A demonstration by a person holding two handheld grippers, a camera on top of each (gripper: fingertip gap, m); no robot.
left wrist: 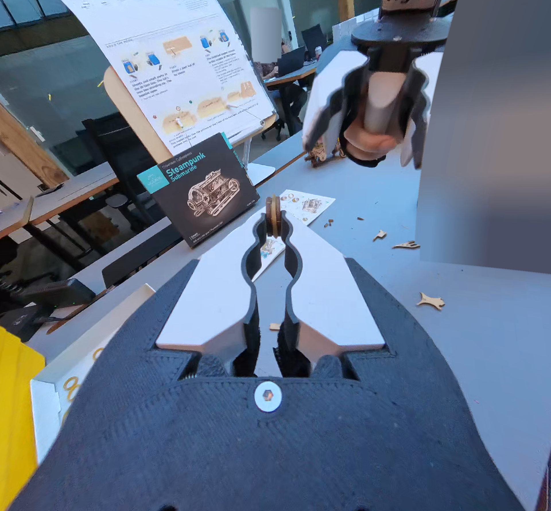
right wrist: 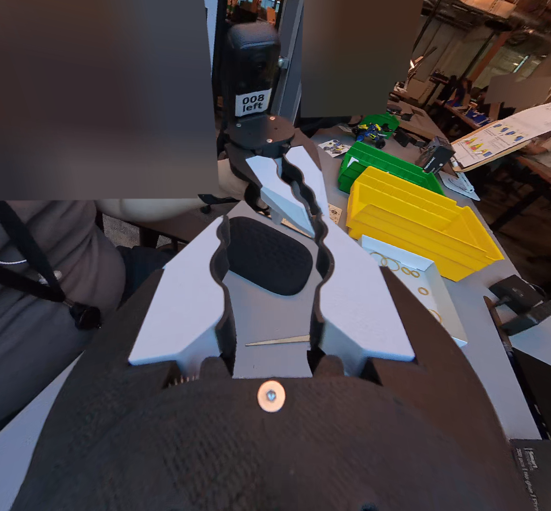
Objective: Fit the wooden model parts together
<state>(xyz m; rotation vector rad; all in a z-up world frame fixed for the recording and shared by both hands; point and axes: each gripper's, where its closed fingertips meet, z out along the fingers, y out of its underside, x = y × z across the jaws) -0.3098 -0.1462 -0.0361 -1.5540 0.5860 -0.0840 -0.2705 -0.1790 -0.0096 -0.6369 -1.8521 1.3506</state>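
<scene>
Small round layered plywood wheel part (left wrist: 273,220), brown edges, clamped upright between tips of left gripper (left wrist: 273,224), right gripper (right wrist: 271,230) with wavy black pads spread apart, empty, grey smooth table (left wrist: 387,288)

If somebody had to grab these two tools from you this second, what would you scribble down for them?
Left gripper: shut on a small round wooden wheel part, pinched edge-on at the fingertips, held above the grey table.
Right gripper: open and empty, held in the air.
The half-built wooden model stands at the far side of the table; loose wooden offcuts lie scattered on it.
Done: wheel part picked up.
Left: bring it to the model and press it in.
</scene>
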